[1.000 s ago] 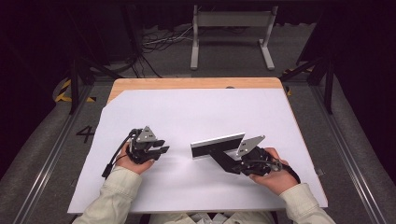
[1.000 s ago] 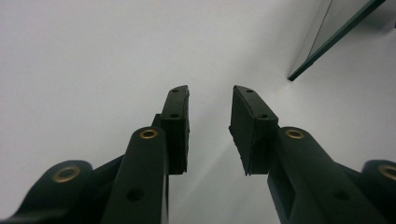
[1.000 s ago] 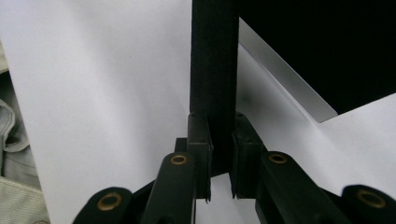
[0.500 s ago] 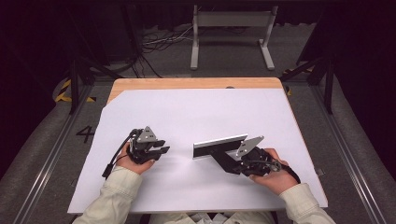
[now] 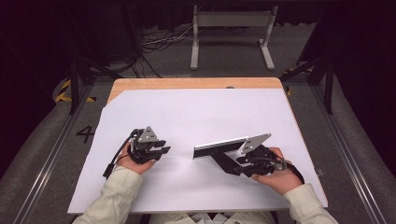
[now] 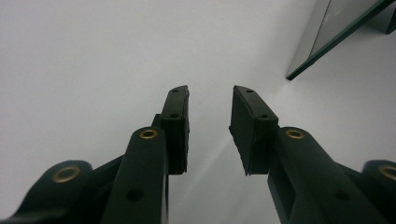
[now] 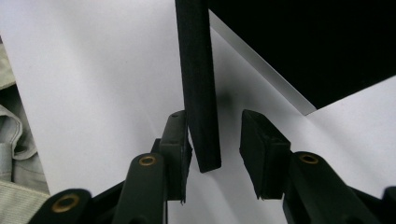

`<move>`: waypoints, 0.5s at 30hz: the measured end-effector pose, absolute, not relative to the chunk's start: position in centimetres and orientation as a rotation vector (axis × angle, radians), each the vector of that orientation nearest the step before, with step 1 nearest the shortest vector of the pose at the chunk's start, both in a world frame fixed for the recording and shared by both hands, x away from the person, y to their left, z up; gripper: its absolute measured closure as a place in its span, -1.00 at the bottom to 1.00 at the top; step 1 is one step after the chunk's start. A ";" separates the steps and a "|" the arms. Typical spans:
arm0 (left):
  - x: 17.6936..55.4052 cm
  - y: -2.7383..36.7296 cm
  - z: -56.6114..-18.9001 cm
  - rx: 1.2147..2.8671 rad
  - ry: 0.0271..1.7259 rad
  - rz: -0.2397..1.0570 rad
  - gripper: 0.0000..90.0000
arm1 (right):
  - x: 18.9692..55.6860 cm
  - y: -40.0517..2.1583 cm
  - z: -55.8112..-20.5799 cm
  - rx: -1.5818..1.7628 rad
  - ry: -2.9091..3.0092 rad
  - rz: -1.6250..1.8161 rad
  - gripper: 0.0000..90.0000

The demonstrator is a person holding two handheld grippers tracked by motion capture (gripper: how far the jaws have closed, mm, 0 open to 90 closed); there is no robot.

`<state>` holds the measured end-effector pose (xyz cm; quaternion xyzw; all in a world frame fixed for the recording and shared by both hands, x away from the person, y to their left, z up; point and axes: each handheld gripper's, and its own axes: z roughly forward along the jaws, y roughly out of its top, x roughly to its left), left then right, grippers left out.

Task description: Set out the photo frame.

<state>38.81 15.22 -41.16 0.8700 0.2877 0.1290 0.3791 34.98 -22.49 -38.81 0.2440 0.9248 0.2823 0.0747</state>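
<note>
Now parted, right gripper (image 7: 212, 140) just opening around bar (image 7: 198, 84); one pad touching, other clear. Left gripper (image 6: 210, 123) open, empty, well apart.

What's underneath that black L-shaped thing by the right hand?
The black L-shaped piece lies on the white sheet covering the wooden table. Whatever the piece itself covers is hidden.

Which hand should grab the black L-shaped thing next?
Right, probably. The right tongs have just been opening, and the black angle piece sits between them. The left tongs sit apart from it on the white sheet.
</note>
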 end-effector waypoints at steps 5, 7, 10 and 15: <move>38.9 15.1 -41.2 2.225 0.730 0.328 0.51 | 34.9 -22.8 -38.5 0.737 2.759 0.862 0.34; 39.0 15.0 -41.1 2.214 0.725 0.304 0.51 | 34.7 -23.1 -38.3 0.738 2.750 0.874 0.36; 39.2 14.9 -40.9 2.166 0.730 0.244 0.52 | 34.5 -23.5 -37.9 0.747 2.725 0.881 0.35; 39.2 14.6 -40.9 2.171 0.726 0.249 0.52 | 34.4 -24.4 -37.6 0.764 2.702 0.898 0.35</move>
